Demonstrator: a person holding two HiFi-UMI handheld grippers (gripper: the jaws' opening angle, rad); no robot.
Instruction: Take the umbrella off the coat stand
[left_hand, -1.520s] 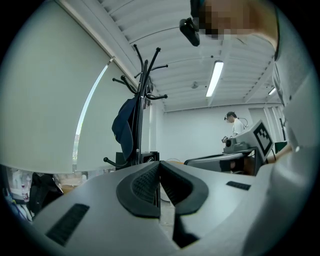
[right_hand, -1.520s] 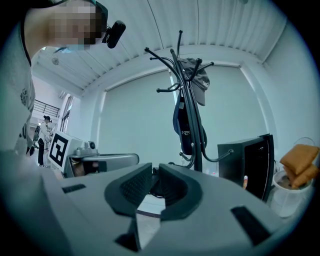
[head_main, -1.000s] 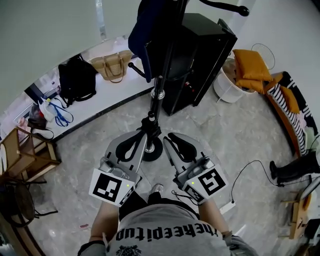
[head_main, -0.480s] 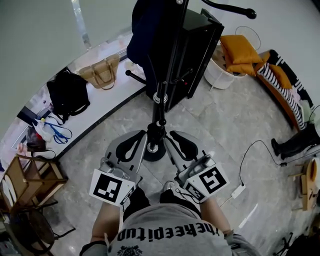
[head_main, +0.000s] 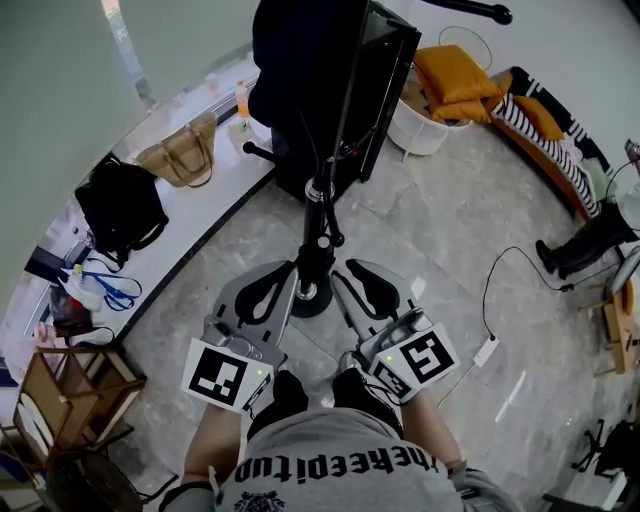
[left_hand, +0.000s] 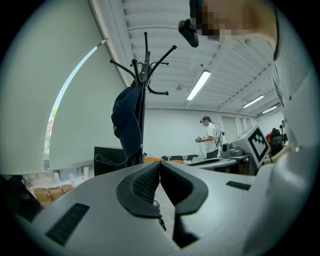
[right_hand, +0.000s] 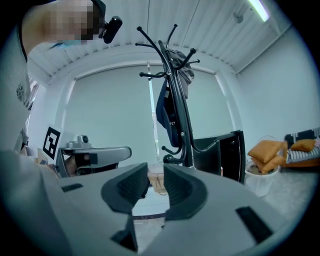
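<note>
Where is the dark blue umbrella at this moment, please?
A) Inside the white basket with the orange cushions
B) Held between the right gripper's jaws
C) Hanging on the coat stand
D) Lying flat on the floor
C: the umbrella hangs folded against the pole of the coat stand, just below its hooks, as both gripper views show.

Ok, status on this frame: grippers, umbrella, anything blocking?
Left gripper jaws shut, empty. Right gripper jaws just been opening, nothing between them. Dark blue umbrella hangs on the coat stand, untouched. Nothing seen blocking the reach.
</note>
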